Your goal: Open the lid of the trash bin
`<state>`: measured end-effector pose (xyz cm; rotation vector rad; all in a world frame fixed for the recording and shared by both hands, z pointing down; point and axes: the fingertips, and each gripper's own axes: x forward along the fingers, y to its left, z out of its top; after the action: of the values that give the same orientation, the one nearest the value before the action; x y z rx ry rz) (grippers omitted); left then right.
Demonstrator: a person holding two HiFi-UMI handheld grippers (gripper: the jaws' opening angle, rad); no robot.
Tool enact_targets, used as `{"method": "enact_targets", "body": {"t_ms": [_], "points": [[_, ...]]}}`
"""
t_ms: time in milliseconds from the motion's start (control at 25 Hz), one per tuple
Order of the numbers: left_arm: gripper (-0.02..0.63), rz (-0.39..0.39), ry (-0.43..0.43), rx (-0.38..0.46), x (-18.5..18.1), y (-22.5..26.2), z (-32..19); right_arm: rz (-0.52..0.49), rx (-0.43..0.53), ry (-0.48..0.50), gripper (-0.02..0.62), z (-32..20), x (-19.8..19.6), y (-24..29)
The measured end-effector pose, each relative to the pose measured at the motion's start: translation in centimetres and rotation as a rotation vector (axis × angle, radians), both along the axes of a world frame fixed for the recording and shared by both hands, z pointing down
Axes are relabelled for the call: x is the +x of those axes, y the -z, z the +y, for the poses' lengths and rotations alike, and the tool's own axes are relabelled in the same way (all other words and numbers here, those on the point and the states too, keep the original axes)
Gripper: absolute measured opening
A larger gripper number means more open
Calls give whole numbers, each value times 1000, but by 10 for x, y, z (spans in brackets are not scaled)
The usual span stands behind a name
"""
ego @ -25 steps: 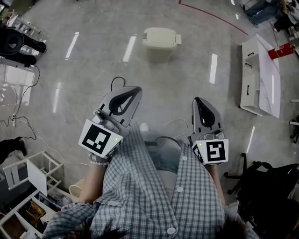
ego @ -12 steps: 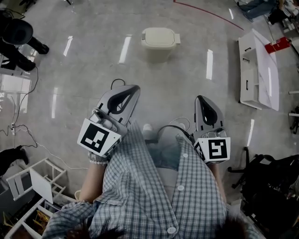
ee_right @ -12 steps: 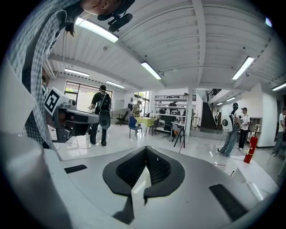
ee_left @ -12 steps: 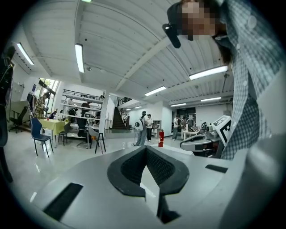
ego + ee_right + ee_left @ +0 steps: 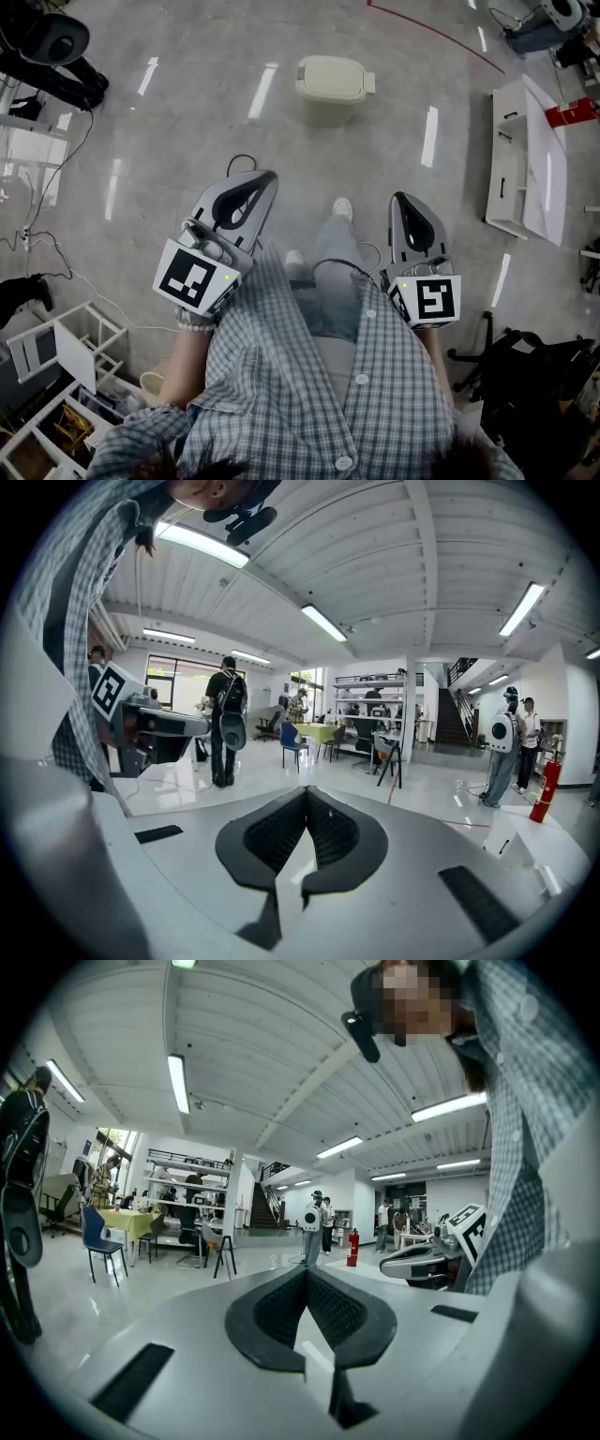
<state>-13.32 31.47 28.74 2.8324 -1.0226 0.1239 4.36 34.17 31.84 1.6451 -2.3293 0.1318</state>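
well, left tongs (image 5: pixel 263 179), right tongs (image 5: pixel 402 202) closed, empty; trash bin (image 5: pixel 327 110) far ahead, lid (image 5: pixel 333 75) down.

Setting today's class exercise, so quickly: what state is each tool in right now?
Left grey two-jaw tool: closed, jaws together, holding nothing.
Right grey two-jaw tool: closed, jaws together, holding nothing.

You hold two tongs, one left tongs (image 5: pixel 269 175) and one right tongs (image 5: pixel 399 199). On the floor (image 5: pixel 187 141) ahead stands one cream trash bin (image 5: pixel 330 106) with one lid (image 5: pixel 333 77). One white cabinet (image 5: pixel 511 159) lies to your right. Two white shoes (image 5: pixel 342 208) show below you.
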Motion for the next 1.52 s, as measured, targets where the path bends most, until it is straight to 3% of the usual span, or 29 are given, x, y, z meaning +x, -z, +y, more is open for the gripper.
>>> {"method": "enact_targets", "body": {"t_ms": [920, 1200, 1520], "points": [[5, 11, 218, 21, 80, 17, -146, 18, 20, 217, 18, -182, 84, 15], [5, 25, 255, 27, 109, 19, -174, 18, 23, 240, 18, -215, 115, 12], [5, 14, 281, 4, 115, 13, -180, 14, 2, 253, 18, -226, 126, 5]]}}
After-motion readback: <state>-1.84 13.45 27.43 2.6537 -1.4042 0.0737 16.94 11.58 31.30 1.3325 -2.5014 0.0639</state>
